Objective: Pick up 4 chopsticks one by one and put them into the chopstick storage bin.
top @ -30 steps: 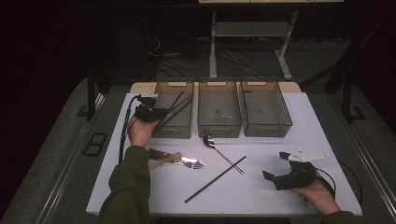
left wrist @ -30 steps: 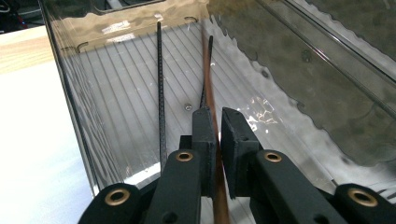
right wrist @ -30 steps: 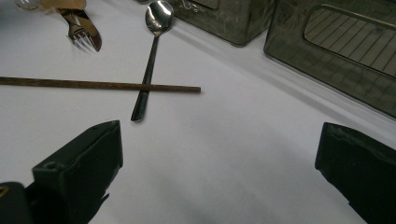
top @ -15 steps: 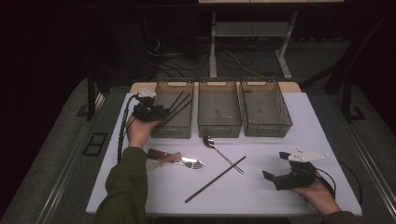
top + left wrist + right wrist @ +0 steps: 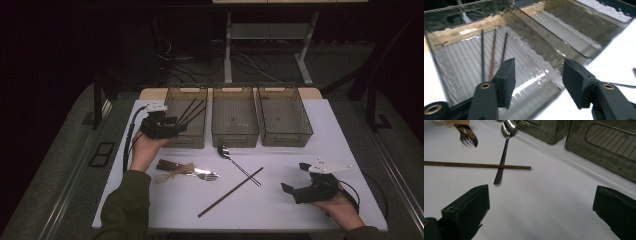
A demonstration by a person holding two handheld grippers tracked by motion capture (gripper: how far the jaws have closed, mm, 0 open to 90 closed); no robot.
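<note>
Three chopsticks are lying in the left bin — your left gripper, whose jaws have just been opening, is holding nothing. Be backing it clear without snagging the rim; your right gripper is waiting wide open beside the last chopstick on the table.

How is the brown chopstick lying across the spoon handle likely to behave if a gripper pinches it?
The chopstick looks thin, straight and stiff, probably light. Resting across the spoon handle, it may pivot or roll when nudged. Its narrow shaft could slip between wide pads.
</note>
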